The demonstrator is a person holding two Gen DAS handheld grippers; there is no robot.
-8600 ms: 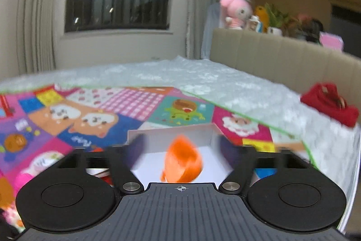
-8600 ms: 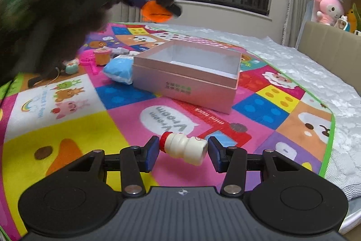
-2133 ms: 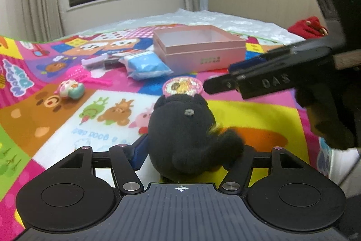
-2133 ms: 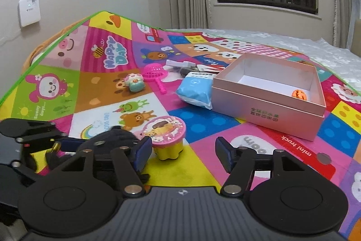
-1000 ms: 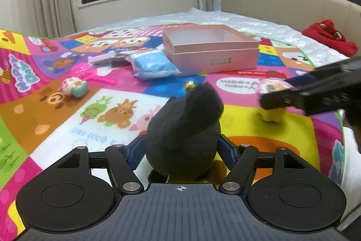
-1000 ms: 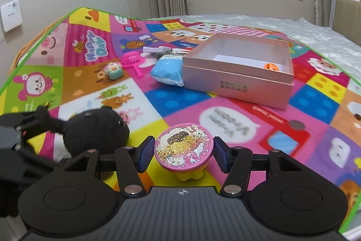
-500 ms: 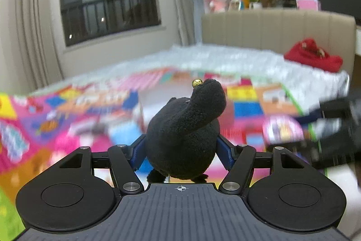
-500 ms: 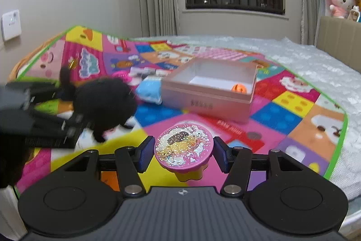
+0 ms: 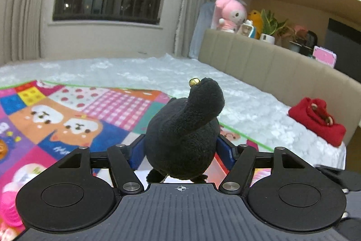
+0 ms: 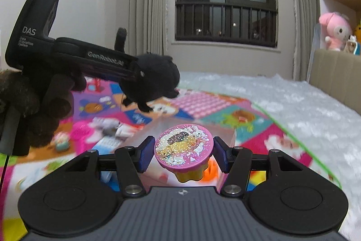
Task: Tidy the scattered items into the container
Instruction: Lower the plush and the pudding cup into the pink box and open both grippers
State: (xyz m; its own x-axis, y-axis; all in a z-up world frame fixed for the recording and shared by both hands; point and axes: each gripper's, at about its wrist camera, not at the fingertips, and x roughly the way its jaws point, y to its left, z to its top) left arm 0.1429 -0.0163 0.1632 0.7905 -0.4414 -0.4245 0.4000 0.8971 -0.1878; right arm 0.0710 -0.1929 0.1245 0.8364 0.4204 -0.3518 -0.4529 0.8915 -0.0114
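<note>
A black plush toy [image 9: 185, 125] sits upright between the blue pads of my left gripper [image 9: 180, 148]. Its jaws are opening, but the pads still touch the plush. From the right wrist view, the left gripper [image 10: 144, 73] carries the plush [image 10: 155, 80] in the air above the mat. My right gripper [image 10: 180, 155] is shut on a yellow cup toy with a pink glitter lid [image 10: 183, 148]. Just below and ahead of it lies the blurred pink box [image 10: 227, 134], with an orange toy [image 10: 211, 171] inside. Slivers of the box [image 9: 217, 167] show under the plush.
On the colourful play mat [image 9: 67, 119], left of the box, lie a pink strainer [image 10: 79, 130], a small mushroom toy [image 10: 61, 143] and a blue pack [image 10: 106, 146]. A fuzzy dark sleeve [image 10: 33, 105] holds the left gripper. A red bag [image 9: 315, 121] lies on the bed by the headboard.
Both grippers have risen and travelled forward from low over the mat to the box, each still carrying its toy. The plush now hangs higher and further along than the cup toy.
</note>
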